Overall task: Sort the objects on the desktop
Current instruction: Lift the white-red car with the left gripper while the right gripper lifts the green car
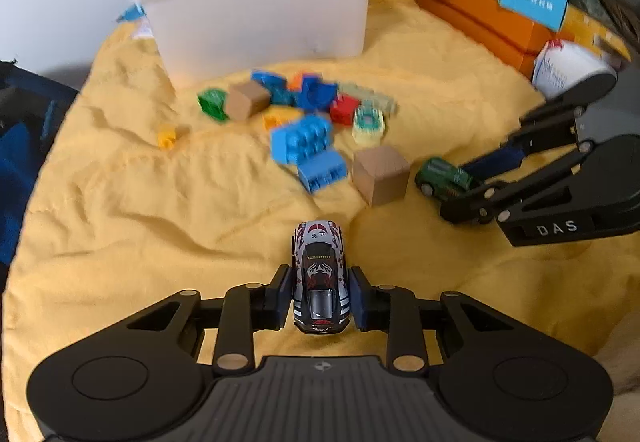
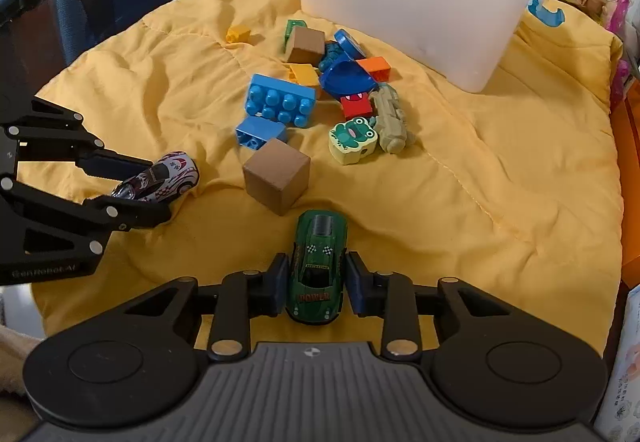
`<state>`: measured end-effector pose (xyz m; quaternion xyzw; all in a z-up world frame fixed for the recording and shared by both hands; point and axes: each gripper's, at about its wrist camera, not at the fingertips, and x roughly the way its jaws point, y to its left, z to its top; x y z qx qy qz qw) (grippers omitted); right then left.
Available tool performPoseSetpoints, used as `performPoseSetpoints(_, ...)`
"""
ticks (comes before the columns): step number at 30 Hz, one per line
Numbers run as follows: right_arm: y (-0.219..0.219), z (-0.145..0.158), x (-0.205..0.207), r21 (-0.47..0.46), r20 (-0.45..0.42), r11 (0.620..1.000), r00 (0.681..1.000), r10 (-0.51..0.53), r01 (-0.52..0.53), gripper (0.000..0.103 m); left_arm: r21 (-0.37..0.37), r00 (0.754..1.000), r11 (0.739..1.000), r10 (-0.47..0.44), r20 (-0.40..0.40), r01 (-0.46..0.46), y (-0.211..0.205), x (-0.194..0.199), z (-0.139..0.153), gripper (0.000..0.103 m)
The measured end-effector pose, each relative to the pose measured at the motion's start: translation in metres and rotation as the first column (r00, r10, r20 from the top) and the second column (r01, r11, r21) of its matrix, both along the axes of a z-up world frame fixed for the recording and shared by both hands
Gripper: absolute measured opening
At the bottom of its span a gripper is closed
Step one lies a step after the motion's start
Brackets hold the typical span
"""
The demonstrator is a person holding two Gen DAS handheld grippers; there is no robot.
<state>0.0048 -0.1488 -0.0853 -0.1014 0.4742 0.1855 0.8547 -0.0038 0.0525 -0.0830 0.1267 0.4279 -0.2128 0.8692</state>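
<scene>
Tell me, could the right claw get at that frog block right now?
Probably not yet: the right claw is shut on the green car, and the wooden cube sits nearby, left of the frog block.

Both pictures are bright, with soft, even light and only faint shadows in the folds of the yellow blanket [image 1: 200,202]. In the left wrist view the white bin [image 1: 260,10] and the blocks near it look smeared and blurry. The right wrist view is sharper. Edges bend round, with dark corners.
</scene>
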Motion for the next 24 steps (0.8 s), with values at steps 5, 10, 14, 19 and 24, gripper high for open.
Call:
performPoseSetpoints(5,-0.004,0.018,-0.005,-0.013,0.040,1.000,0.999,-0.011,0.011,0.033,-0.015,0.998,1.000,0.026,0.064,-0.025,0.006,0.004,0.024,0.033)
performPoseSetpoints(10,-0.007,0.033,0.006,-0.006,0.055,0.999,0.998,-0.037,0.037,0.034,-0.025,0.994,0.999,0.028,0.105,-0.025,0.003,0.010,0.040,0.033)
performPoseSetpoints(14,-0.007,0.037,0.011,-0.012,0.064,0.999,0.997,-0.039,0.040,0.034,-0.028,0.993,0.999,0.023,0.117,-0.020,0.000,0.013,0.044,0.033)
performPoseSetpoints(19,-0.007,0.035,0.013,-0.011,0.051,0.999,0.998,-0.044,0.044,0.034,-0.027,0.993,0.999,0.024,0.114,-0.021,0.000,0.014,0.044,0.033)
performPoseSetpoints(24,-0.007,0.039,0.013,0.001,0.055,0.999,0.997,-0.045,0.045,0.034,-0.029,0.993,0.999,0.021,0.114,-0.018,0.000,0.015,0.045,0.033)
